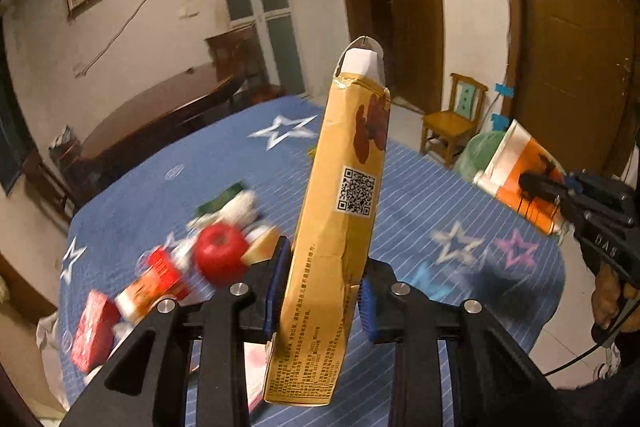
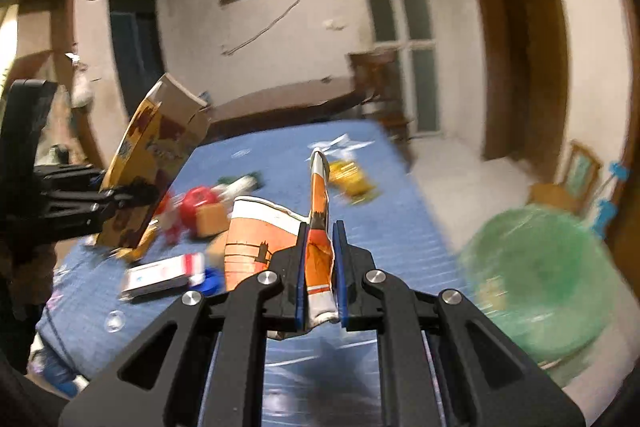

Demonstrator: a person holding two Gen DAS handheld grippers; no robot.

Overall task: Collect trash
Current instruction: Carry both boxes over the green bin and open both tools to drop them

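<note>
My left gripper (image 1: 324,267) is shut on the lower part of a tall yellow carton (image 1: 340,207) with a QR code and a torn top, held upright above the blue star-patterned tablecloth (image 1: 420,187). In the right wrist view the same carton (image 2: 160,147) hangs tilted in the left gripper (image 2: 132,195) at the left. My right gripper (image 2: 320,231) is shut on the squashed wall of an orange and white paper cup (image 2: 260,235), lifted off the table. The cup (image 1: 516,163) and right gripper (image 1: 536,187) also show at the right of the left wrist view.
A red apple (image 1: 220,253), red boxes (image 1: 92,331), a white and red box (image 2: 160,275) and a yellow wrapper (image 2: 352,179) lie on the cloth. A green plastic bag (image 2: 536,279) stands off the table's right side. A wooden chair (image 1: 452,123) stands beyond.
</note>
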